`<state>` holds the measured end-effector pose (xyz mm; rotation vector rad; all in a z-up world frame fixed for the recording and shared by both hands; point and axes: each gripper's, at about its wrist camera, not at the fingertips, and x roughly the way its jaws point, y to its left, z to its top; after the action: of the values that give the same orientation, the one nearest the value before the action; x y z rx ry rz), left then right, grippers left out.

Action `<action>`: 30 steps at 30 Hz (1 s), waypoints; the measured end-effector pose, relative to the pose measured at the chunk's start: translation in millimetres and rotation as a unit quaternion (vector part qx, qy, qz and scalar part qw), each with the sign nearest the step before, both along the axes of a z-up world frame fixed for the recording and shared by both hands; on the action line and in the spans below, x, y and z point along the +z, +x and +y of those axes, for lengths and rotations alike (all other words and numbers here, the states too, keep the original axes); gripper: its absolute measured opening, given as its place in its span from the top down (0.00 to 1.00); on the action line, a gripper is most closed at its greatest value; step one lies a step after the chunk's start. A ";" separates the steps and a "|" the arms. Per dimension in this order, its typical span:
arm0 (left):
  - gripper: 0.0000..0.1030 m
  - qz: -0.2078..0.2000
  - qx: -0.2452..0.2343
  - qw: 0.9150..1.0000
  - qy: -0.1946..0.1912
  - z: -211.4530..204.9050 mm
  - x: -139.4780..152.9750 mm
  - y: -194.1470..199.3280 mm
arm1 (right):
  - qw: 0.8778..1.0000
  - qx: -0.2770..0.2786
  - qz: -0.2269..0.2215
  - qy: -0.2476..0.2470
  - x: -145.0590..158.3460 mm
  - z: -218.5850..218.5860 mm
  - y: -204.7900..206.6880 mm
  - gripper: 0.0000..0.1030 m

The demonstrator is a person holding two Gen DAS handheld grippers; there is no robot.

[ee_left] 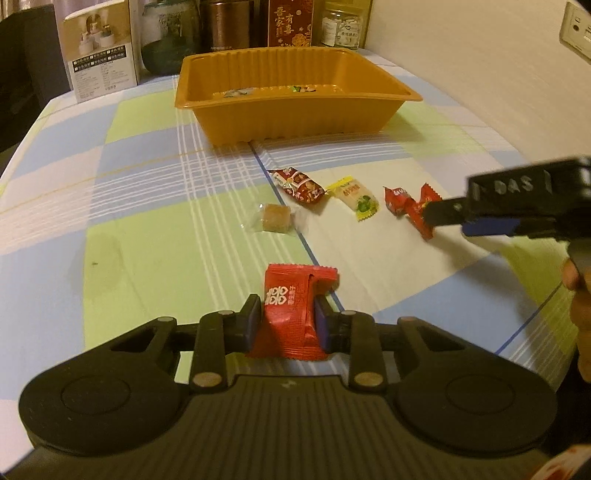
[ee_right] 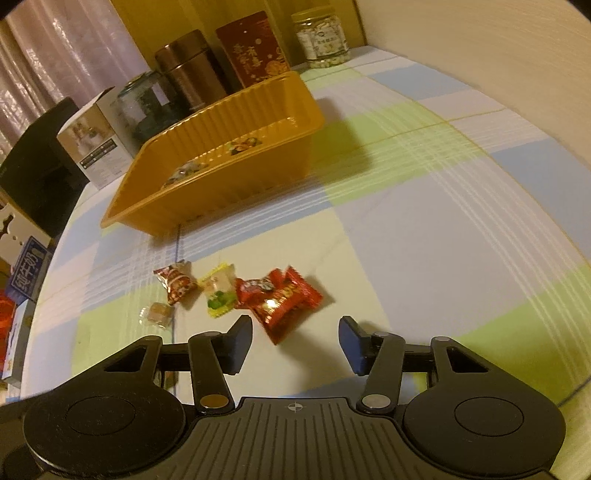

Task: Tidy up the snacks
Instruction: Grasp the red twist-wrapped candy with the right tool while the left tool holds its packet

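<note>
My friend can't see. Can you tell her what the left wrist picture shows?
The left gripper has its jaws shut on a red candy packet. Ahead, more wrapped candies lie on a checked tablecloth before an orange tray.

we see a checked tablecloth; on it an orange tray far, wrapped candies nearer, perhaps jars beyond.

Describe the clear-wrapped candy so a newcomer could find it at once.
Start at the orange tray on the checked tablecloth. In front of it lies a row of wrapped snacks; the clear-wrapped candy sits at its left end. It alone shows a bare amber cube through transparent wrap.
</note>
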<state>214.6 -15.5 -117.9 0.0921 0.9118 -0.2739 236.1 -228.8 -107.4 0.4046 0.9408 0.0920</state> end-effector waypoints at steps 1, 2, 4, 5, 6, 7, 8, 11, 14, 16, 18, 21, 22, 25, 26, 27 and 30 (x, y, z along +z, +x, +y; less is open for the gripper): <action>0.73 -0.001 -0.001 1.000 0.002 -0.8 -0.5 -0.6 | 1.000 -0.001 0.000 0.000 -0.9 1.4 1.8 0.49; 0.68 -0.003 0.000 1.000 0.002 -1.3 -0.9 -1.5 | 1.000 -0.003 0.001 0.000 -1.7 2.6 4.2 0.49; 0.58 -0.001 0.001 1.000 0.002 -1.8 -1.9 -2.6 | 1.000 -0.008 -0.001 -0.003 -2.1 5.4 8.8 0.49; 0.54 0.000 0.000 1.000 0.001 -2.2 -2.5 -3.3 | 1.000 -0.011 -0.001 -0.012 -1.9 7.9 11.7 0.49; 0.54 0.000 -0.001 1.000 0.001 -2.6 -2.9 -3.8 | 1.000 -0.011 -0.001 -0.023 -1.9 10.6 14.0 0.50; 0.54 -0.001 -0.002 1.000 0.002 -3.0 -3.0 -4.5 | 0.999 -0.011 -0.001 -0.034 -2.1 13.2 17.1 0.50; 0.53 -0.001 -0.002 1.000 0.001 -2.9 -3.0 -4.9 | 0.999 -0.011 0.000 -0.037 -2.8 14.4 19.5 0.54; 0.53 -0.002 0.000 1.000 -0.003 -2.4 -3.1 -5.9 | 0.999 -0.002 0.000 -0.050 -4.4 18.4 24.3 0.61; 0.53 -0.002 0.001 1.000 -0.006 -1.9 -2.6 -7.5 | 0.998 0.017 0.000 -0.053 -5.2 20.3 23.3 0.72; 0.53 -0.002 0.002 1.000 -0.007 -1.5 -2.3 -7.7 | 0.998 0.035 0.001 -0.053 -5.0 20.4 19.8 0.74; 0.53 -0.002 0.003 1.000 -0.008 -0.8 -1.8 -8.1 | 0.997 0.059 0.004 -0.053 -4.2 20.8 14.6 0.74; 0.53 -0.001 0.006 1.000 -0.010 0.2 -1.7 -8.6 | 0.994 0.087 0.006 -0.062 -3.4 17.6 3.2 0.74; 0.53 -0.001 0.007 1.000 -0.010 0.2 -1.7 -8.9 | 0.994 0.091 0.006 -0.065 -3.1 16.0 -0.6 0.74; 0.53 -0.003 0.009 1.000 -0.010 0.2 -1.0 -9.8 | 0.994 0.084 0.007 -0.068 -2.3 9.5 -9.6 0.73; 0.53 -0.004 0.009 1.000 -0.009 0.4 -0.4 -10.4 | 0.995 0.078 0.008 -0.066 -1.8 6.8 -12.3 0.73; 0.53 -0.006 0.011 1.000 -0.009 0.7 0.4 -11.1 | 0.995 0.070 0.010 -0.065 -1.1 4.5 -15.1 0.73; 0.53 -0.010 0.020 1.000 -0.013 4.5 2.3 -12.4 | 0.997 0.057 0.011 -0.060 2.5 1.4 -22.6 0.71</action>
<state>202.3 -10.9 -115.6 0.0525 0.8881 -0.2477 213.5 -227.5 -104.8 0.2413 0.9863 0.1343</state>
